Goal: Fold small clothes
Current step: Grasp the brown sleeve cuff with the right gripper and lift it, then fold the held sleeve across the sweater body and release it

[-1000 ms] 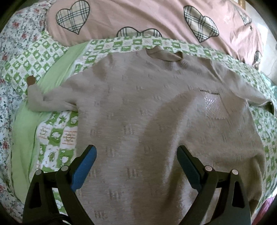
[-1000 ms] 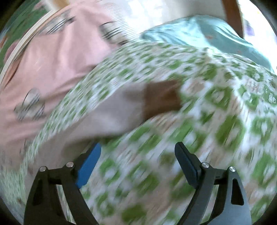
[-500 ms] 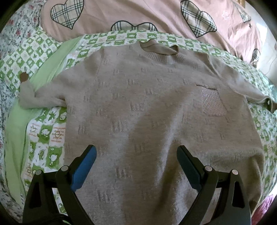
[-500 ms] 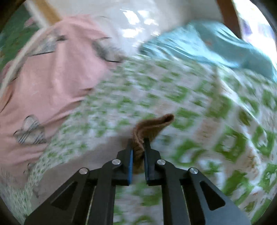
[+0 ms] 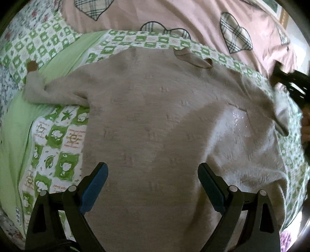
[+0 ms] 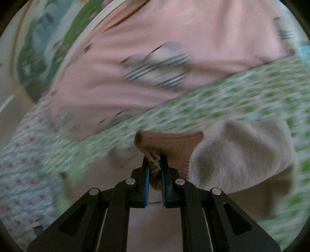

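Note:
A small beige knit sweater (image 5: 155,120) lies face up on a green-and-white checked bedspread (image 5: 58,139), collar (image 5: 193,58) at the far side. Its left sleeve (image 5: 50,93) lies stretched out to the left with a brown cuff (image 5: 32,66). My left gripper (image 5: 153,186) is open and empty above the sweater's lower body. My right gripper (image 6: 154,166) is shut on the brown cuff (image 6: 174,145) of the right sleeve (image 6: 242,155) and holds it lifted off the bed. It also shows in the left wrist view (image 5: 279,74), with the right sleeve (image 5: 259,98) raised over the sweater's right side.
A pink quilt with plaid hearts (image 5: 174,17) lies beyond the sweater. A plain light-green strip (image 5: 15,124) of bedding runs along the left. Floral bedding (image 6: 21,170) shows at the left of the right wrist view.
My right gripper closed on the right sleeve's cuff, then lifted it and swung it in toward the sweater's body. My left gripper stayed open above the sweater's lower body.

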